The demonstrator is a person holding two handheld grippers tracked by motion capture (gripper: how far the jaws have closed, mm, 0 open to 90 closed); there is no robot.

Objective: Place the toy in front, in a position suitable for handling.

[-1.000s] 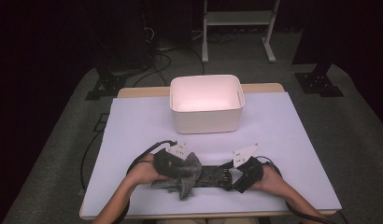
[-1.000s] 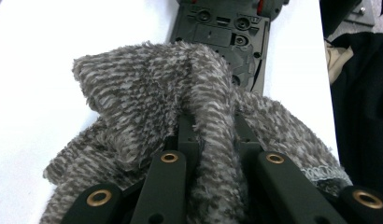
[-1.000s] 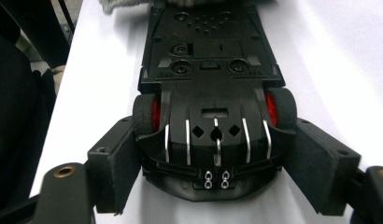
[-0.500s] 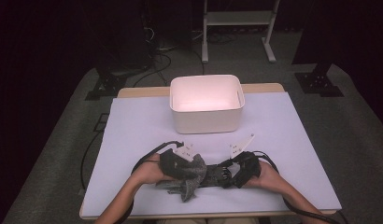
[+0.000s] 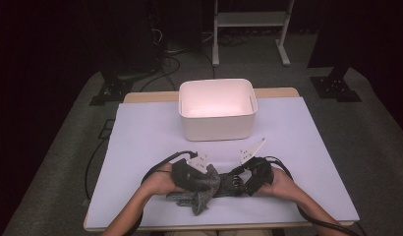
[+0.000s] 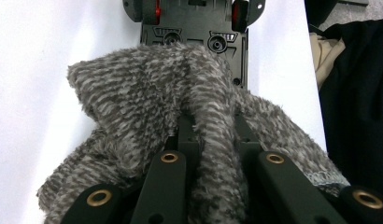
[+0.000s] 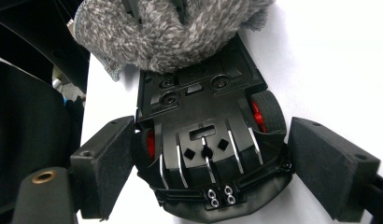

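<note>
A black toy car (image 7: 203, 144) lies underside up on the white table, its front end tucked into a fuzzy grey sock (image 6: 157, 107). My left gripper (image 6: 213, 135) is shut on a fold of the sock, with the car (image 6: 194, 23) beyond it. My right gripper (image 7: 213, 163) straddles the car's rear end. Its jaws have just been opening, and the right pad (image 7: 329, 163) stands clear of the wheel. In the high view both grippers meet near the table's front edge, left gripper (image 5: 199, 179) on the sock (image 5: 202, 191), right gripper (image 5: 241, 183) at the car (image 5: 233, 183).
A white bin (image 5: 216, 125) stands at the back middle of the table (image 5: 140, 142). Cables trail from both grippers along the front. The person's dark clothing borders the table's near edge. A white stand and black gear sit on the floor beyond.
The two grippers have drawn slightly closer together over the sock and car. The sock stays in the left gripper's grip.
</note>
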